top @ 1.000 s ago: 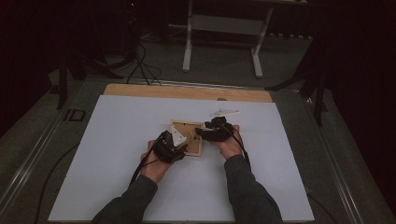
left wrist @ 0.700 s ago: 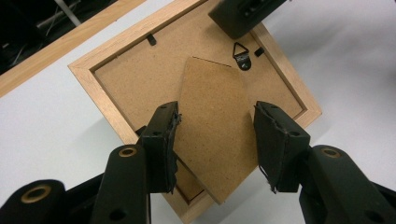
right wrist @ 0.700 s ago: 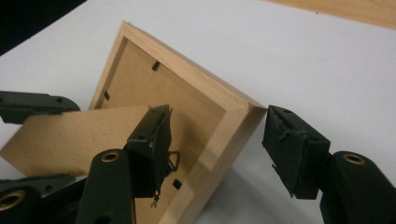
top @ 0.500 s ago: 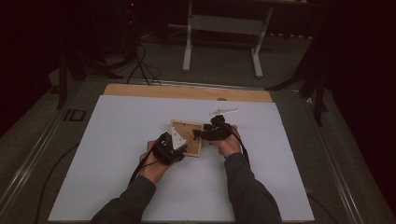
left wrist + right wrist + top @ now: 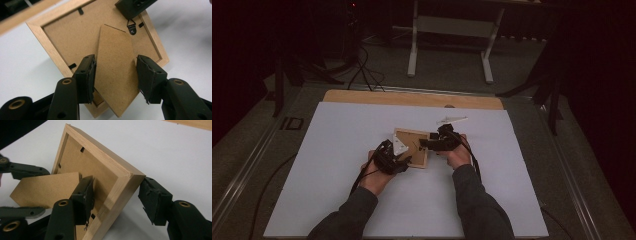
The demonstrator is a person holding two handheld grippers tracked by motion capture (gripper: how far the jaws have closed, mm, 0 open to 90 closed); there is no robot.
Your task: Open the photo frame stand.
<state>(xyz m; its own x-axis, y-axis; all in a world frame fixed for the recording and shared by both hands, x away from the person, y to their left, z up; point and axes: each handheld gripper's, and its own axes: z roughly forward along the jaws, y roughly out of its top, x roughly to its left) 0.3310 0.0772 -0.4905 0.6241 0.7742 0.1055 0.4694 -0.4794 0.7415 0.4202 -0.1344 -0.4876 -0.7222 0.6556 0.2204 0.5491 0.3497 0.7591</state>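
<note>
We see a wooden picture frame [image 5: 412, 147] lying back side up on the white table sheet [image 5: 337, 165], a little right of the middle, between two hand-held grippers. The left gripper [image 5: 393, 159] comes in from the near left; in the left gripper view its jaws are spread to either side of the brown easel stand [image 5: 115, 75] that folds out from the frame's backing board [image 5: 75, 35]. The left pad looks to lie against the stand's edge, while the right pad stands just off the other edge, so we read the jaws as spread around the stand and not pinching it. The right gripper [image 5: 432, 143] reaches in from the right at the frame's right-hand corner. In the right gripper view one jaw sits inside the frame against the backing board, and the other hangs outside the wooden corner [image 5: 130, 176] with a clear gap, so these jaws too are apart; they have just been closing a little around that corner. A small metal hanger [image 5: 132, 26] shows on the backing board near the frame's far edge.
</note>
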